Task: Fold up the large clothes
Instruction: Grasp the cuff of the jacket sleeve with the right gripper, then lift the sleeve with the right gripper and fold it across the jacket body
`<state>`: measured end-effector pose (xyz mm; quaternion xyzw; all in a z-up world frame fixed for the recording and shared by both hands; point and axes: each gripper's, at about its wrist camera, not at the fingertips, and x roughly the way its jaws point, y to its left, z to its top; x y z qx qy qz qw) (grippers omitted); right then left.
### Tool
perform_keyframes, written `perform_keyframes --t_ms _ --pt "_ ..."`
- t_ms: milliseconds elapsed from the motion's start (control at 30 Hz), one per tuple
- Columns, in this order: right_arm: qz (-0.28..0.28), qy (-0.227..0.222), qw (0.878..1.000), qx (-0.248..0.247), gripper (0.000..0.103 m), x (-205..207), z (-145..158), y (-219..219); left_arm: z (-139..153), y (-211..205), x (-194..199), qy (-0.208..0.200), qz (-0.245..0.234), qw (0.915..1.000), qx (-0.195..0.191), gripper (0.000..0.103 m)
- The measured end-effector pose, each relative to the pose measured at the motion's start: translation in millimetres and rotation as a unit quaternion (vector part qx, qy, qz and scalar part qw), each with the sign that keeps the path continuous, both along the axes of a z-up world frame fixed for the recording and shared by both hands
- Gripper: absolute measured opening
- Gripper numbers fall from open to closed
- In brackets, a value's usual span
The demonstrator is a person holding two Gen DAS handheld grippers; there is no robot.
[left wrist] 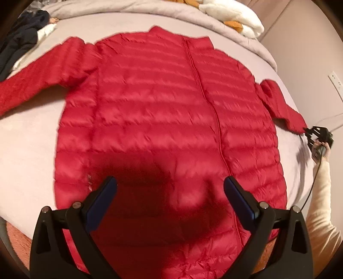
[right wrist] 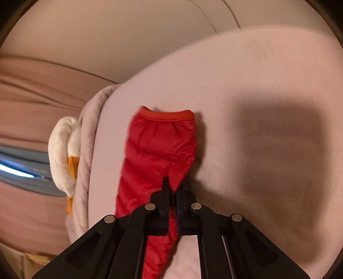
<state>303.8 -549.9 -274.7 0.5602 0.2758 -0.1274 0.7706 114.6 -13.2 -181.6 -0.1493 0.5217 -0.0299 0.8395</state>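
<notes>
A red quilted puffer jacket [left wrist: 154, 111] lies flat, zipped, sleeves spread, on the bed.

My right tool [right wrist: 172, 190] is pinched shut on the red sleeve [right wrist: 159, 148]; the sleeve runs toward twelve o'clock on the bed [right wrist: 246, 85], cuff [right wrist: 167, 114] farthest; a white-and-orange plush toy [right wrist: 62, 150] sits at nine o'clock.

Dark clothes [left wrist: 20, 40]: far left corner of the bed [left wrist: 25, 137]
White-and-orange plush toy [left wrist: 233, 17]: far edge, on the grey duvet [left wrist: 133, 9]
Wall socket [left wrist: 336, 79]: right wall
</notes>
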Motion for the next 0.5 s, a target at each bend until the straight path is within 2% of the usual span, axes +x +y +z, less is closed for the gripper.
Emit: perform_keyframes --t_ms 67,200,433,500 --pt "0.006 -0.014 1.000 -0.011 0.005 -2.9 16.5 1.5 7.6 5.8 -0.8 -0.011 0.006 0.9999 0.003 0.100" --pt "0.006 -0.050 0.996 -0.073 0.005 -17.6 67.4 8.1 26.3 18.7 -2.4 -0.040 0.024 0.9989 -0.005 0.100" --pt "0.024 -0.108 0.977 -0.184 0.005 -42.5 156.1 44.2 62.7 38.7 -11.2 -0.094 0.048 0.9943 -0.016 0.100" --pt "0.032 -0.124 0.972 -0.198 0.005 -49.5 174.6 53.3 71.7 43.5 -14.5 -0.108 0.056 0.9924 -0.019 0.100"
